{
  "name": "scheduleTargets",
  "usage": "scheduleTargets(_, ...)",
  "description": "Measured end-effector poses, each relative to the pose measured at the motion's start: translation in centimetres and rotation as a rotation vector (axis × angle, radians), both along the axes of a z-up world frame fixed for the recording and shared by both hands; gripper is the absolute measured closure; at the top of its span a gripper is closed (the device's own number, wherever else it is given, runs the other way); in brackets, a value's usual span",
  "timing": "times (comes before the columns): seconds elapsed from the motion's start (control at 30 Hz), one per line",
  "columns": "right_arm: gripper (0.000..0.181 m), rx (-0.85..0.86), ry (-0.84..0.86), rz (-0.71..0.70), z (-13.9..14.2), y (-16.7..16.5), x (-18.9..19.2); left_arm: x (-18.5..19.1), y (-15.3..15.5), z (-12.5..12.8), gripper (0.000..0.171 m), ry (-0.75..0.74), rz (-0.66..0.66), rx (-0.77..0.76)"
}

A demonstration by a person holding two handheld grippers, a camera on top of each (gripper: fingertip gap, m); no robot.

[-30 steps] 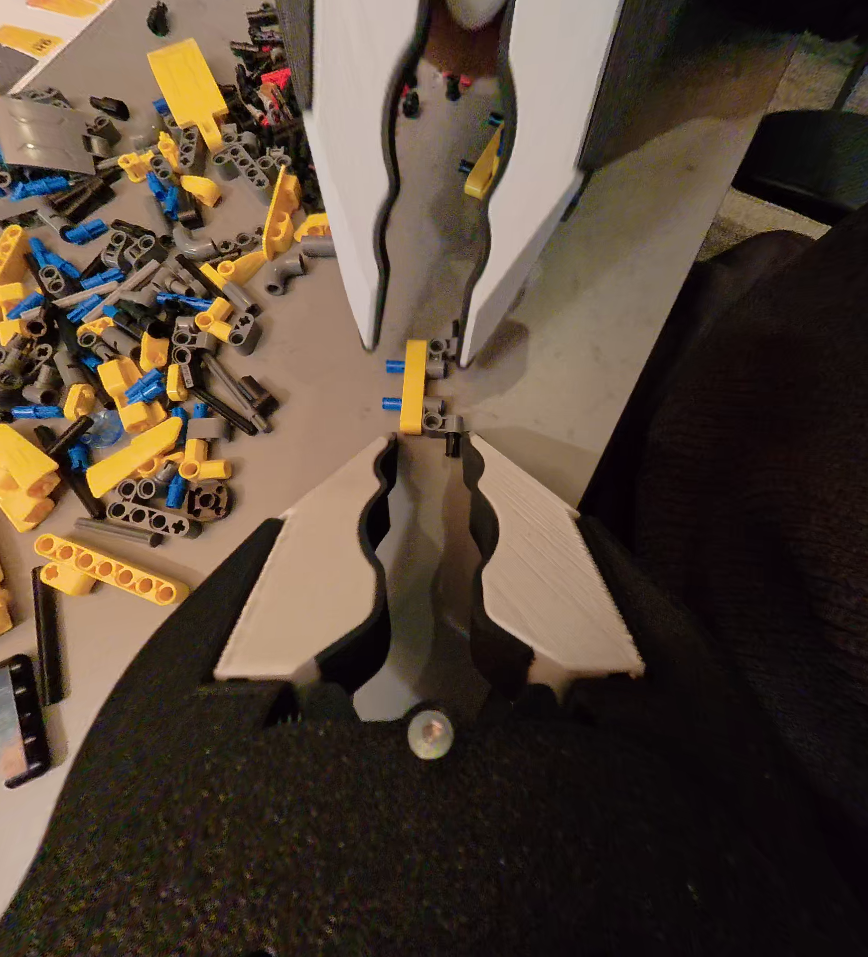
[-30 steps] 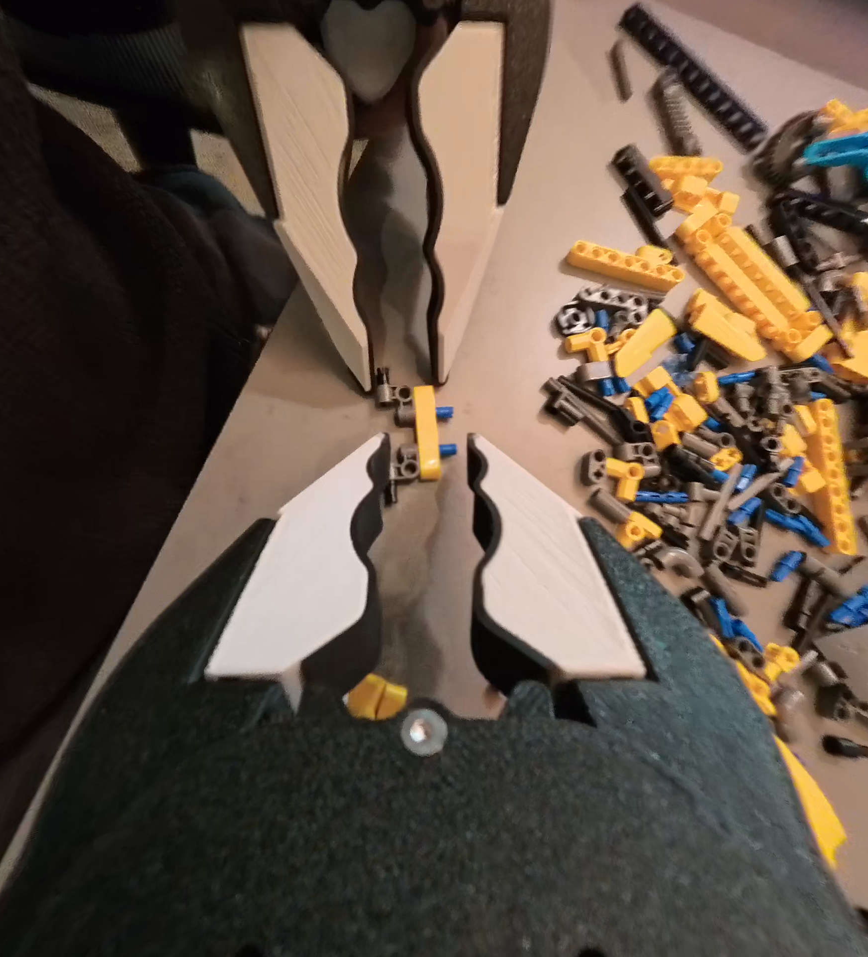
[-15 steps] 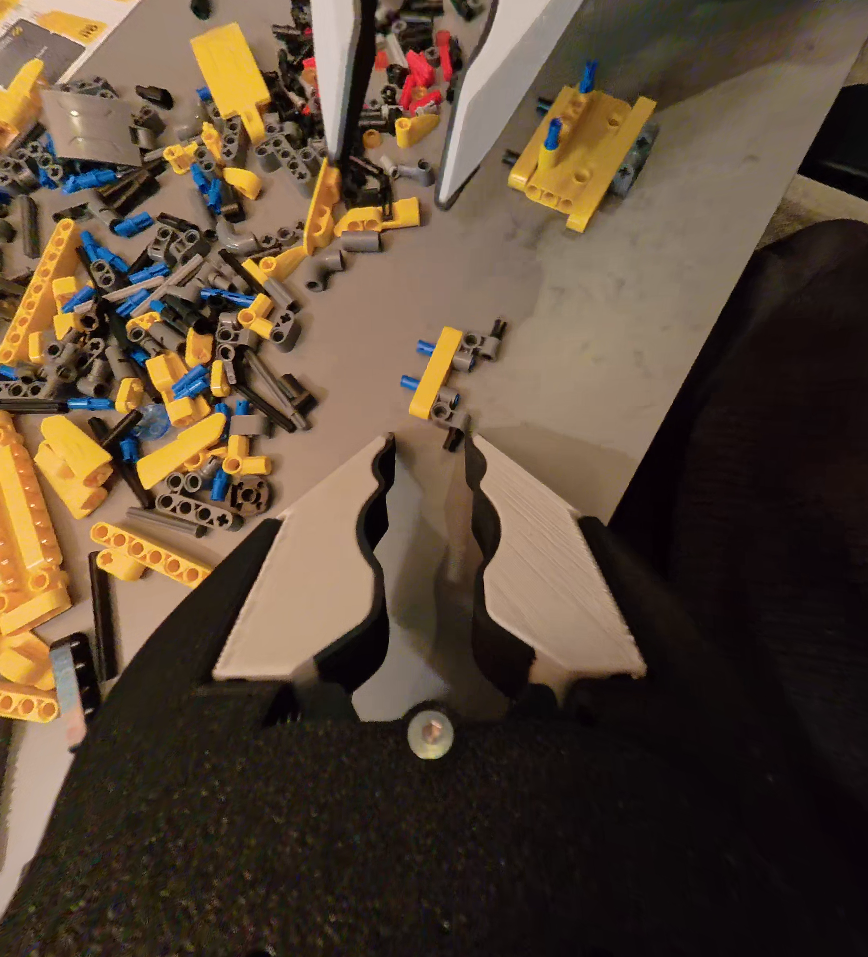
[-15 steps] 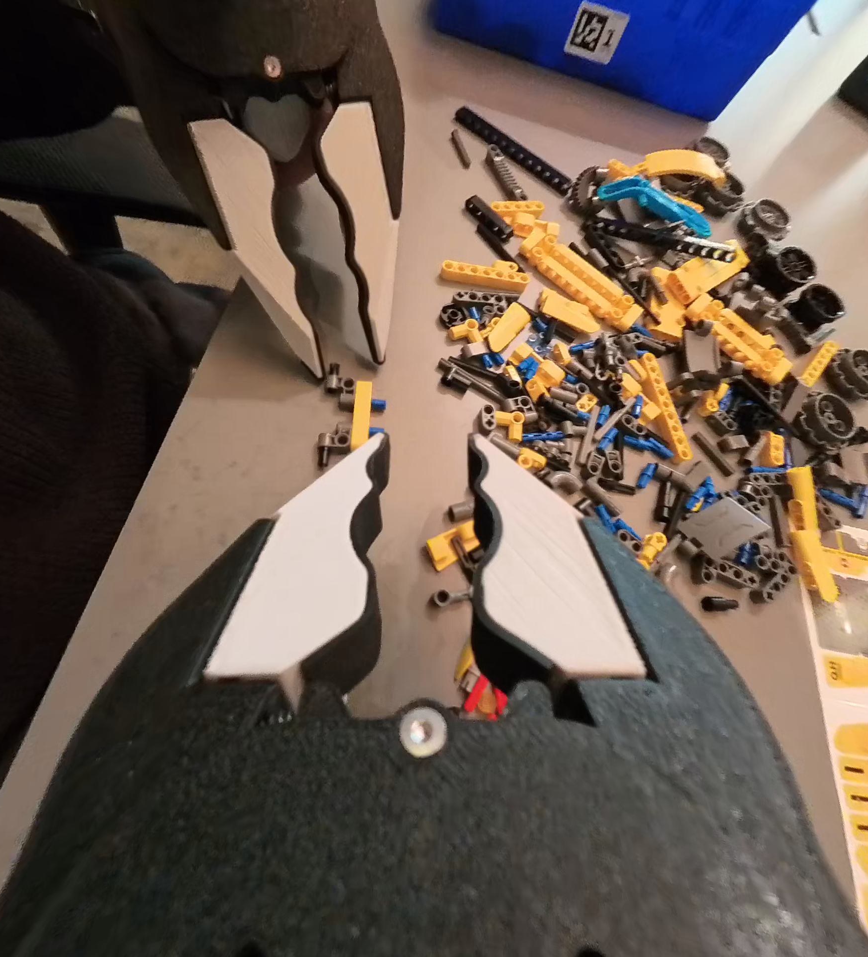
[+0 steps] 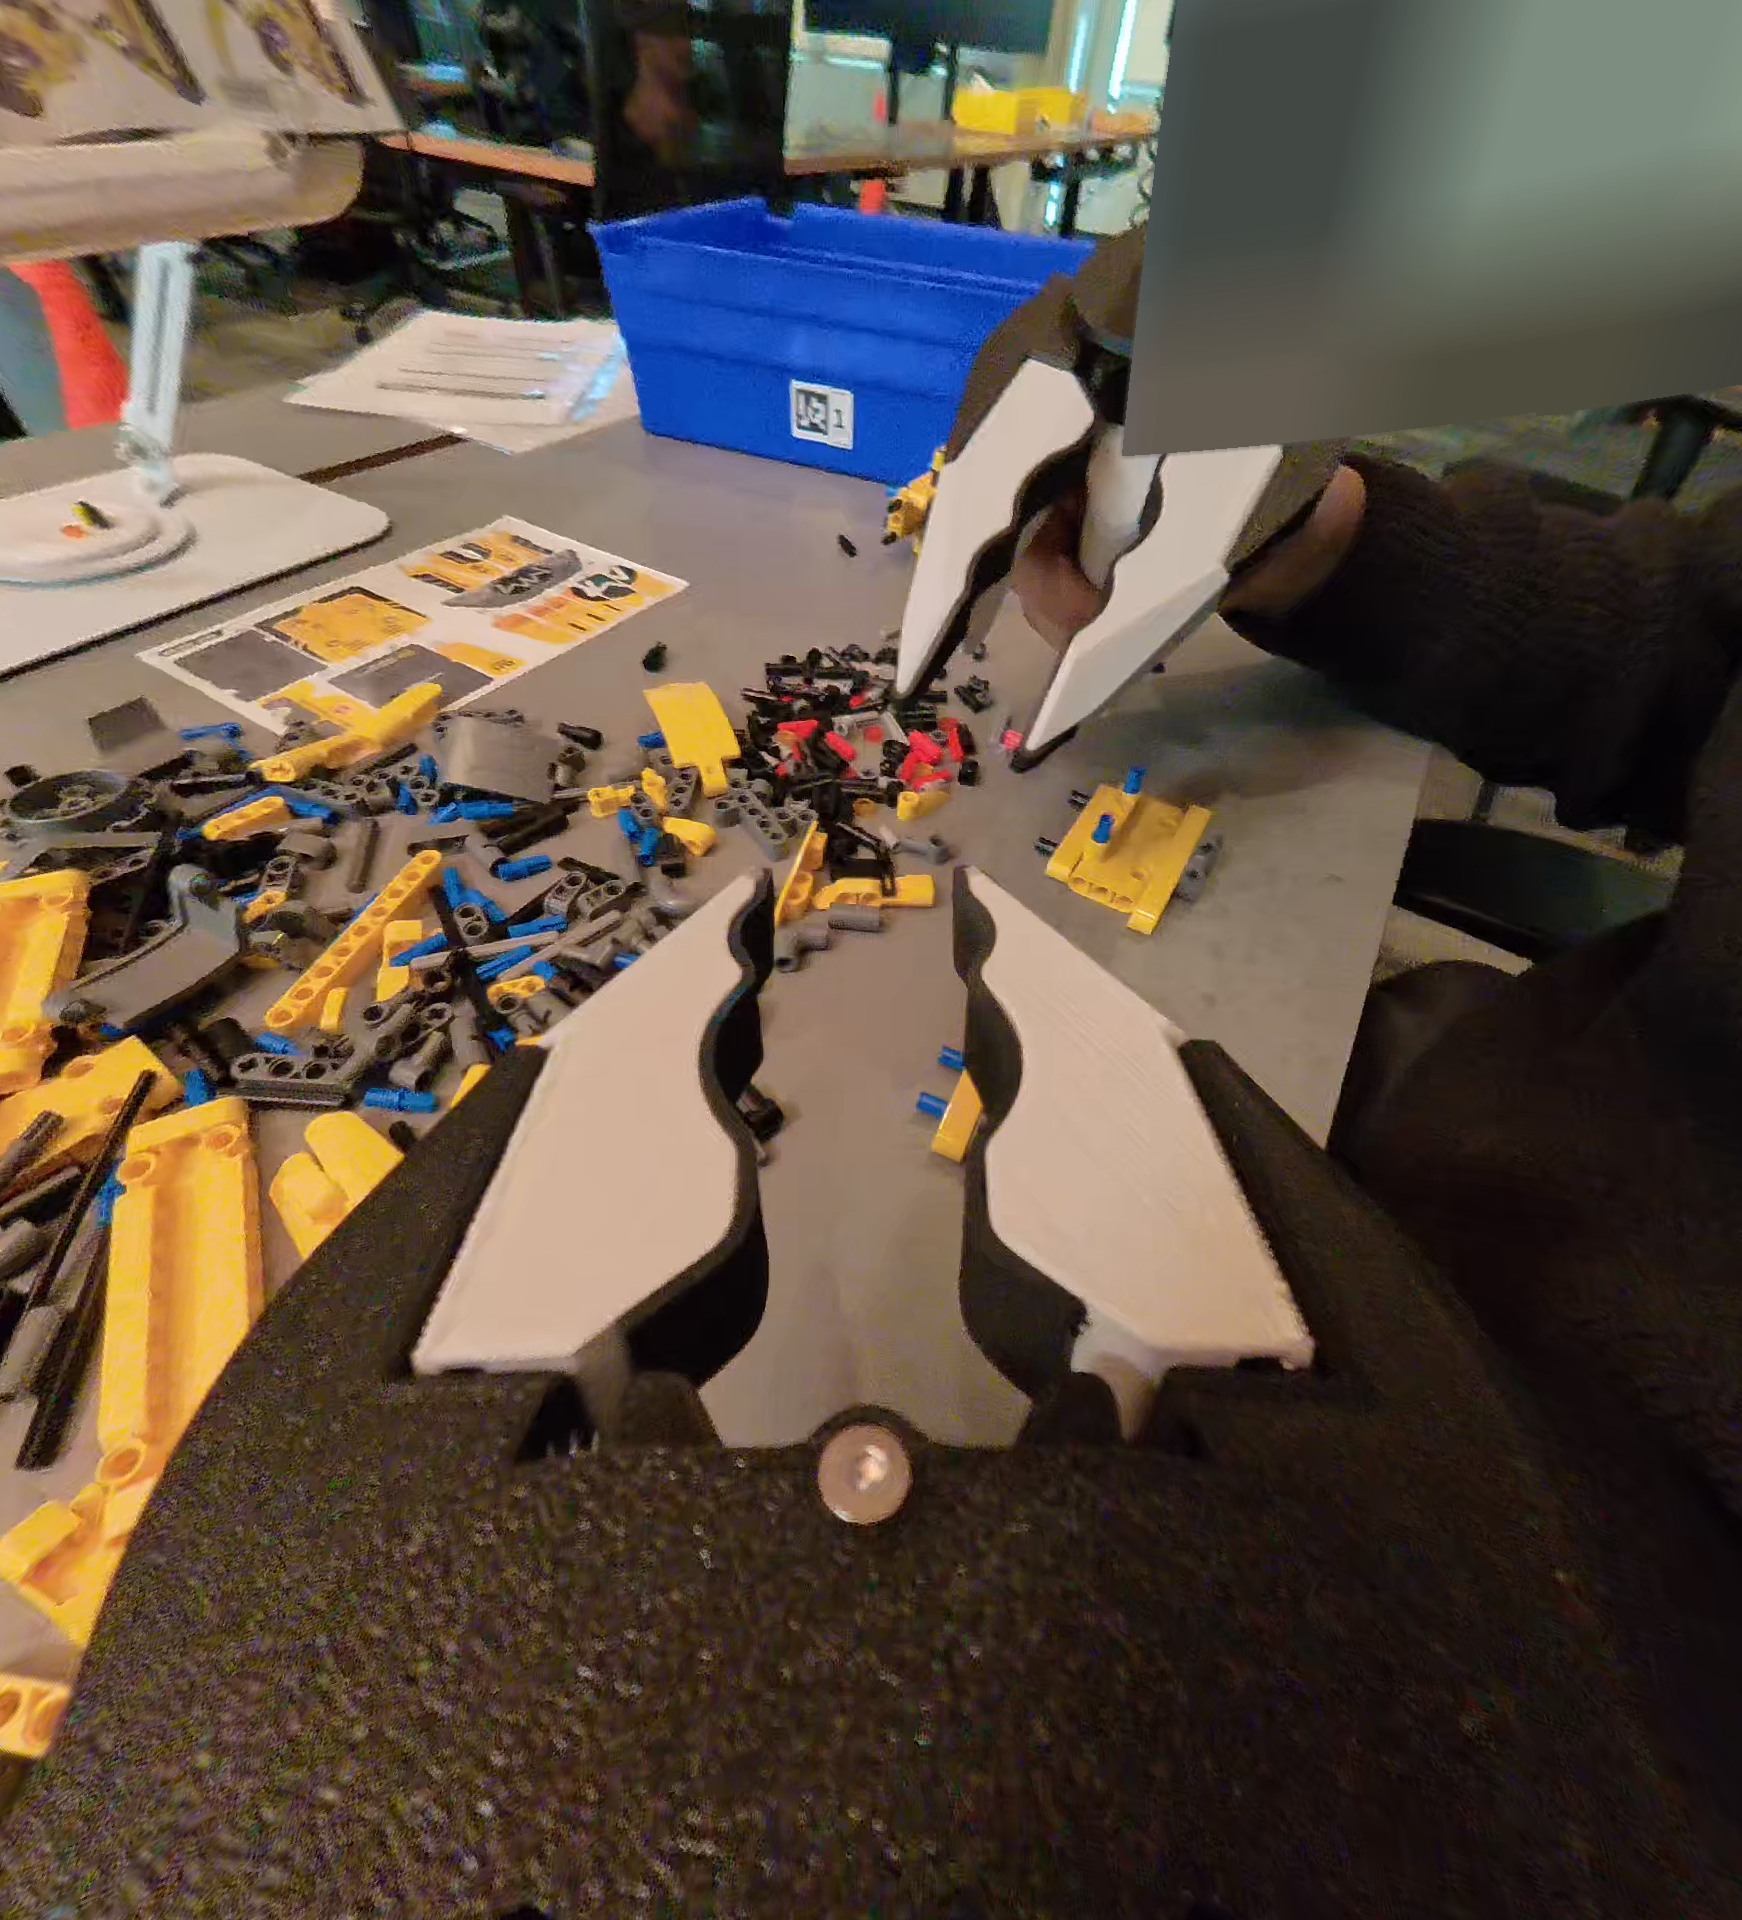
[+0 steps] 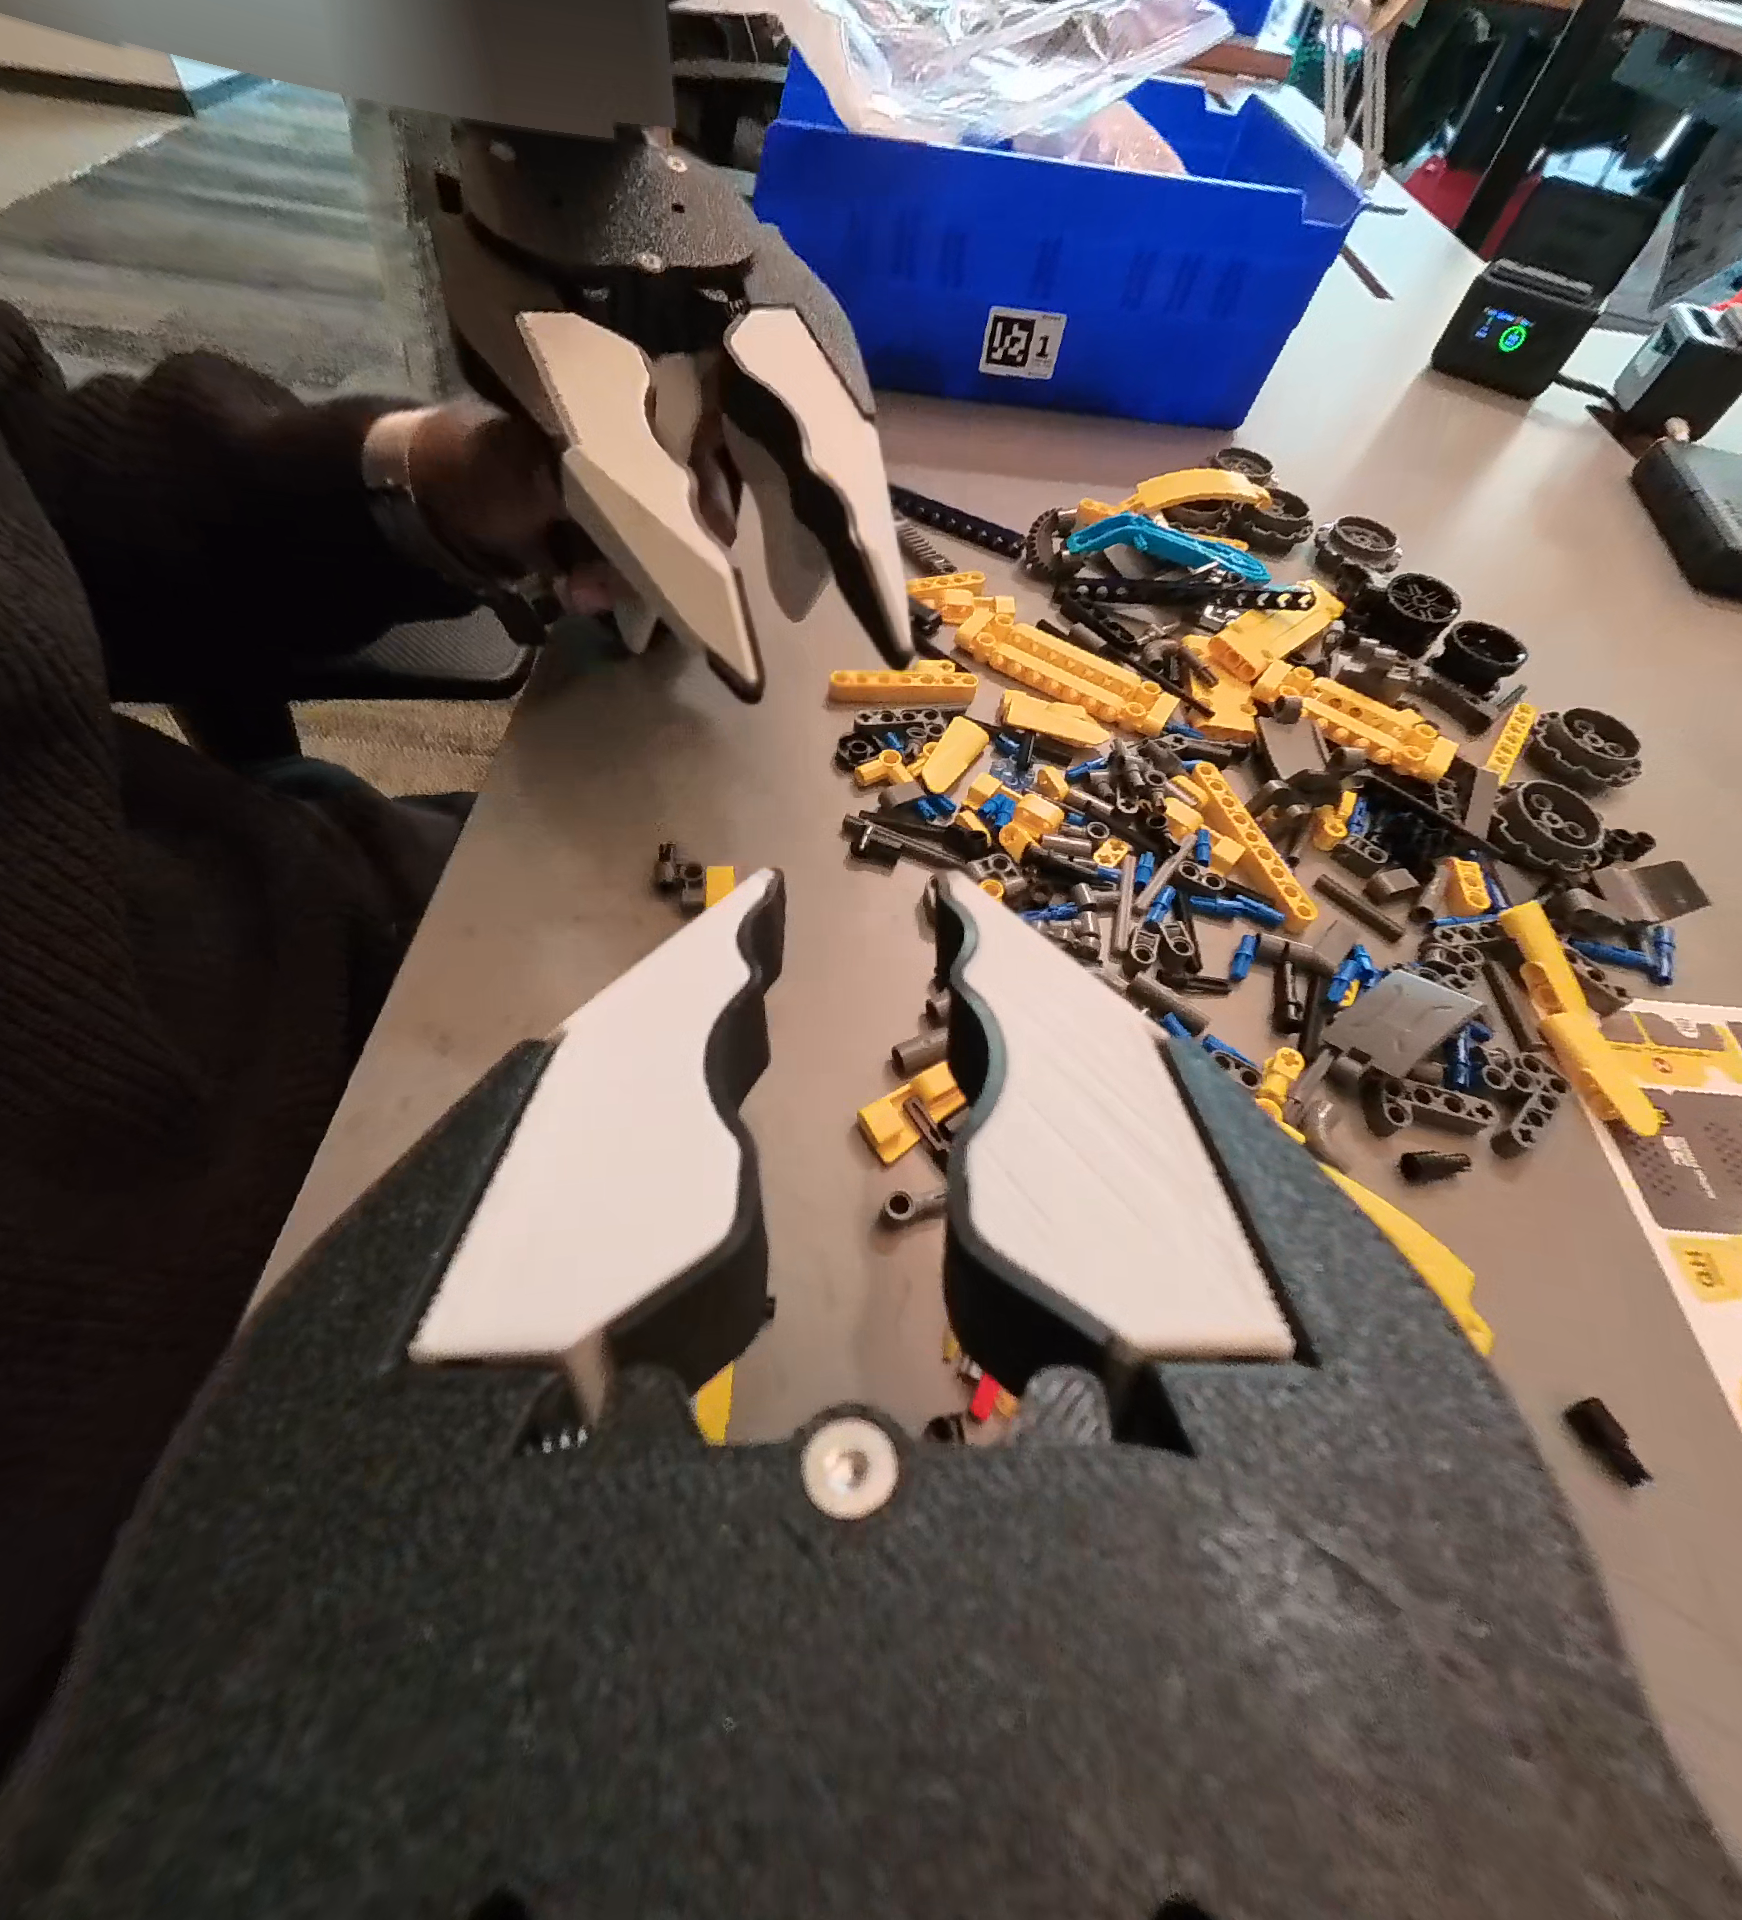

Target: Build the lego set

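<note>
My left gripper (image 5: pixel 862 883) is open and empty, raised above the grey table (image 5: pixel 846 1299). A small yellow beam with blue pins and grey connectors (image 5: pixel 953 1114) lies under it, partly hidden by my right finger. My right gripper (image 6: pixel 856 888) is open and empty; the same small assembly (image 6: pixel 690 883) lies at its left fingertip. In the left wrist view the right gripper (image 5: pixel 966 727) hovers over red and black pins (image 5: pixel 846 743). In the right wrist view the left gripper (image 6: pixel 823 670) hangs open near the table edge.
A wide pile of yellow, grey, black and blue building pieces (image 5: pixel 379 935) (image 6: pixel 1210 810) covers the table. A yellow sub-assembly (image 5: pixel 1127 857) lies apart. A blue bin (image 5: pixel 825 301) (image 6: pixel 1054 260), an instruction sheet (image 5: pixel 410 613) (image 6: pixel 1729 1143) and black wheels (image 6: pixel 1553 821) stand farther off. Tip to tip, the grippers are about 6 cm apart.
Both grippers have lifted and drawn apart from the small yellow assembly they faced a second ago. The views tilt up to show the room. Both stay open.
</note>
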State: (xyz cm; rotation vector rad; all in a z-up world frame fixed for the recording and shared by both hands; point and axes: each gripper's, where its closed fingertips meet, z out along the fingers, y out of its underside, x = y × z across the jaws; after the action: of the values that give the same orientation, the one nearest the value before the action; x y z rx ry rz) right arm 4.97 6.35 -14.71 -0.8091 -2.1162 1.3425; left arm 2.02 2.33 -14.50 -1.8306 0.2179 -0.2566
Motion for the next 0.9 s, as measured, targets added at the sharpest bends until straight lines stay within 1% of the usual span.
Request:
scheduleTargets(0.1, 0.154, -0.018, -0.023, -0.002, -0.4, 0.0, -0.1, -0.1, -0.2, 0.0, 0.138, 0.01, 0.009, 0.011)
scheduleTargets(0.27, 0.155, -0.017, -0.074, 0.003, -1.6, -0.2, -0.2, 0.0, 0.1, -0.7, 0.138, 0.022, 0.004, -0.035)
scheduleTargets(0.57, 0.157, -0.042, -0.063, -0.05, -1.7, 0.1, -0.9, 0.1, 0.2, -0.8, 0.139, 0.038, 0.012, -0.035)
scheduleTargets(0.67, 0.159, -0.079, -0.095, -0.026, -1.8, -0.2, -0.7, -0.3, 0.5, -1.4, 0.143, 0.075, 0.052, -0.068)
scheduleTargets(0.77, 0.159, -0.102, -0.105, -0.021, -1.8, -0.2, -0.7, -0.1, 0.9, -2.5, 0.147, 0.14, 0.065, -0.127)
scheduleTargets(0.9, 0.159, -0.109, -0.107, -0.021, -1.8, -0.2, -0.7, 0.0, 1.3, -3.8, 0.147, 0.226, 0.087, -0.19)
